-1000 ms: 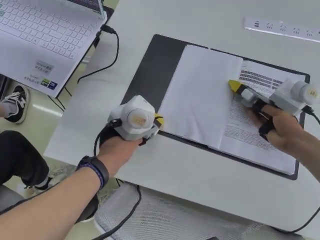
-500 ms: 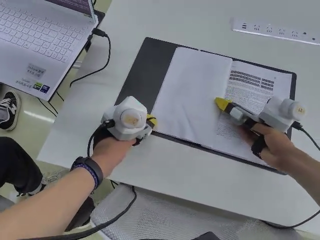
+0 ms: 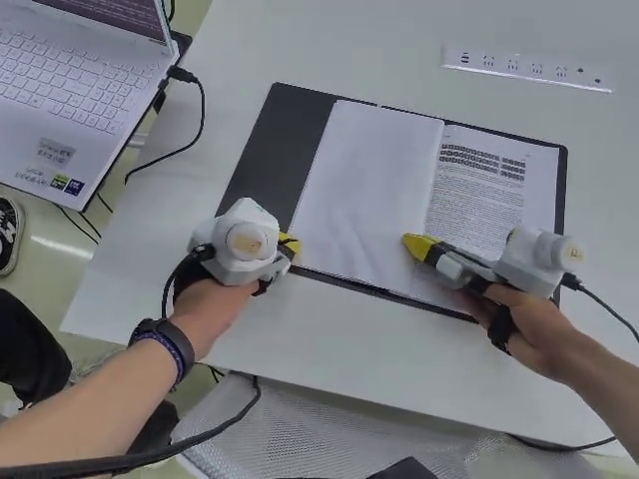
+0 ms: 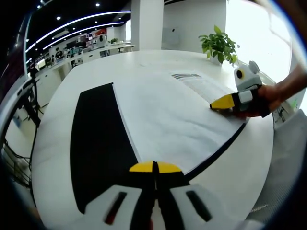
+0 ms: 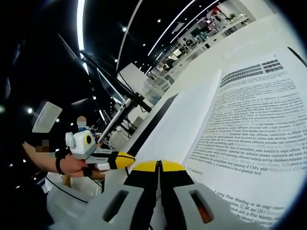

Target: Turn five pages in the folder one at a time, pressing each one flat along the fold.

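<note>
Head view: folder (image 3: 290,140) open on the worktop (image 3: 379,339), right hand-held gripper (image 3: 417,244), jaws together, at the 6 o'clock end of the fold (image 3: 431,190); left gripper view: left hand-held gripper (image 4: 155,166), closed empty, over the black cover (image 4: 96,143); right gripper view: best pressed firmly along that fold.

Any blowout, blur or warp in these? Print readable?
Head view: even light, sharp; print on the white printed page too small to read. Left gripper view: fisheye bows the black folder cover, top right blown out white. Right gripper view: surroundings dark, print crisp.

Right gripper (image 5: 158,166) jaws together at fold (image 5: 203,115) between blank page (image 5: 180,120) and printed page (image 5: 252,120); left gripper (image 5: 124,159) nearby.
</note>
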Tool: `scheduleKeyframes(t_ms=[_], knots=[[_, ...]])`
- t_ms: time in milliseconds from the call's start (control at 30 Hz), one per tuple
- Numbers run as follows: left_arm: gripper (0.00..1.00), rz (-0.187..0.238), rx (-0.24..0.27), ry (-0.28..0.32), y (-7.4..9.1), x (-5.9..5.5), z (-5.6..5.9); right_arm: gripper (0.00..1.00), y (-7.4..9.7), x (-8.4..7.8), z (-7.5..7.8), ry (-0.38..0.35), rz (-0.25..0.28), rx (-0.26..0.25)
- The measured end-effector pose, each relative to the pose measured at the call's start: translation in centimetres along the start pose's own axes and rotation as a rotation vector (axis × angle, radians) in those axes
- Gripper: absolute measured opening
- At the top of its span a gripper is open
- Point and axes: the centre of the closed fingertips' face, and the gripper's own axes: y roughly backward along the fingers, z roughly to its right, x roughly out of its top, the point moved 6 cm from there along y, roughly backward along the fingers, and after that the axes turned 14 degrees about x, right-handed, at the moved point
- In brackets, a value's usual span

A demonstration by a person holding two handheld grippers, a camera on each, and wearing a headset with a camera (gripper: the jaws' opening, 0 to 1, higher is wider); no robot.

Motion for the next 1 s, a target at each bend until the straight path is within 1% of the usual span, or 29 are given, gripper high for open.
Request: scheduleKeyframes(t_ms=[133,300,500,567,667,1000], knots=[[0.00,0.000,0.000,-0.001,0.0,0.0,0.0,0.00,0.4,-0.9,-0.7,-0.008,-0.009,0.009],[0.00,0.002,0.000,-0.003,0.0,0.0,0.0,0.00,0.8,-2.0,-1.4,-0.007,-0.039,0.024],[0.00,0.004,-0.004,-0.010,-0.1,0.0,0.0,0.00,1.2,-2.7,-1.9,-0.009,-0.064,0.033],[0.00,0.004,-0.005,-0.013,-0.1,0.0,0.0,0.00,1.4,-2.9,-1.6,-0.014,-0.063,0.032],[0.00,0.005,-0.006,-0.017,-0.1,0.0,0.0,0.00,1.6,-3.3,-1.7,-0.013,-0.074,0.035],[0.00,0.006,-0.013,-0.023,-0.2,0.0,0.0,0.00,1.8,-3.6,-1.1,-0.011,-0.094,0.018]])
